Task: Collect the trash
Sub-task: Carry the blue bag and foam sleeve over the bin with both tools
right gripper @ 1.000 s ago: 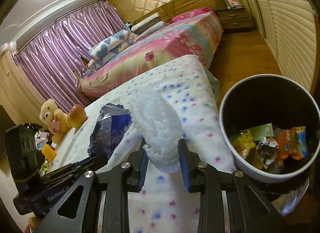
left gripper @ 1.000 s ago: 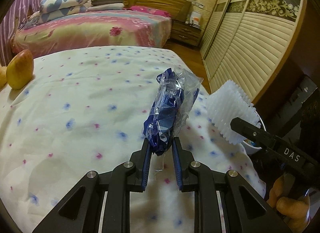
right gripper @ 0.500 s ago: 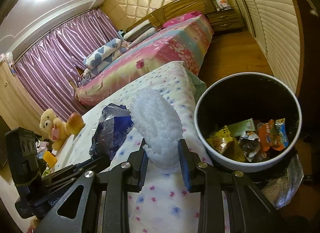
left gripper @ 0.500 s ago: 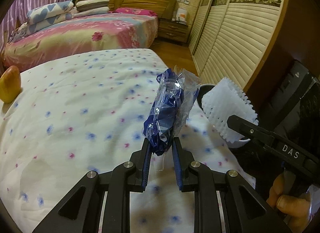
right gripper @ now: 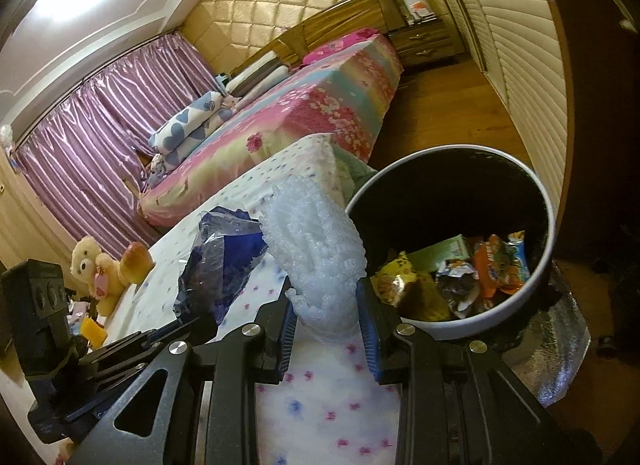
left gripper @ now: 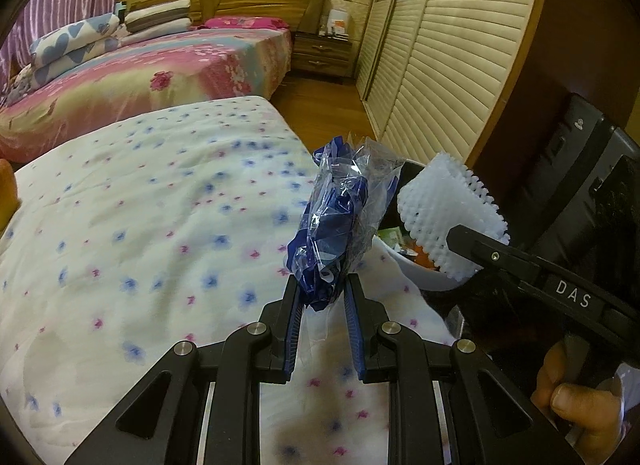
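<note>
My left gripper (left gripper: 320,297) is shut on a crumpled blue and clear plastic wrapper (left gripper: 338,225), held above the right edge of the flowered bed. The wrapper also shows in the right wrist view (right gripper: 222,261). My right gripper (right gripper: 326,305) is shut on a white foam net sleeve (right gripper: 320,253), held just left of the white-rimmed trash bin (right gripper: 550,209). The sleeve (left gripper: 448,217) and the bin rim (left gripper: 424,281) show at the right of the left wrist view. The bin holds several snack wrappers (right gripper: 480,269).
The white flowered bedspread (left gripper: 140,233) lies below both grippers. A second bed with a pink cover (right gripper: 320,105) stands beyond. A teddy bear (right gripper: 96,269) and an apple-shaped toy (right gripper: 136,261) sit at the bed's far left. Louvred wardrobe doors (left gripper: 440,77) line the right.
Both grippers have moved right, toward the bin, with their loads still held. The bin now lies closer and more in front of the right gripper.
</note>
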{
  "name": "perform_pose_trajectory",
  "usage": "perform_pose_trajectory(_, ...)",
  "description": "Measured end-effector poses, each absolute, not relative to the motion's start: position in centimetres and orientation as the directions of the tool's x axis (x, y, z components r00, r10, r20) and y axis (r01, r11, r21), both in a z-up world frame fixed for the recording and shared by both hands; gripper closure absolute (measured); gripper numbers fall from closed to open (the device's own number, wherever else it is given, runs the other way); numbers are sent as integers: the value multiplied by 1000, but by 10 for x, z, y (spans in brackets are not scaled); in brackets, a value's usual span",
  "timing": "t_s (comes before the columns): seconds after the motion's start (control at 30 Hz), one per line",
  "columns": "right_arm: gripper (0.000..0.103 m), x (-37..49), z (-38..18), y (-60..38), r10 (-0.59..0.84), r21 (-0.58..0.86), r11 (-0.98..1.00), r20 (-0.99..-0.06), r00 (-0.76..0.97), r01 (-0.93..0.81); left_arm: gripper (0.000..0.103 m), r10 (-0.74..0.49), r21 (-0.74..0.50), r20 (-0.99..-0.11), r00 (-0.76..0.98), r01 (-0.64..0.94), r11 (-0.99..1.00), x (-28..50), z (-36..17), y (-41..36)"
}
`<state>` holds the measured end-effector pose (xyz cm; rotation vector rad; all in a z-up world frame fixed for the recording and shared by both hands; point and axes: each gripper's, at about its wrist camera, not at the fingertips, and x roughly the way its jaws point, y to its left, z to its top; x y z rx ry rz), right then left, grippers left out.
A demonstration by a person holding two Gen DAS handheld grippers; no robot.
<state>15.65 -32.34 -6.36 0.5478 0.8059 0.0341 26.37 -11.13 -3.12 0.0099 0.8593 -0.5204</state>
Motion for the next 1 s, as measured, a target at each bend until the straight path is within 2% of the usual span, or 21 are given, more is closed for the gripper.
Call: perform_pose_trajectory(1.0, 74, 147, -69, -379, 142, 469, 833, -695, 705, 295, 83, -447, -158, -739, 504, 515, 843, 286, -37, -177)
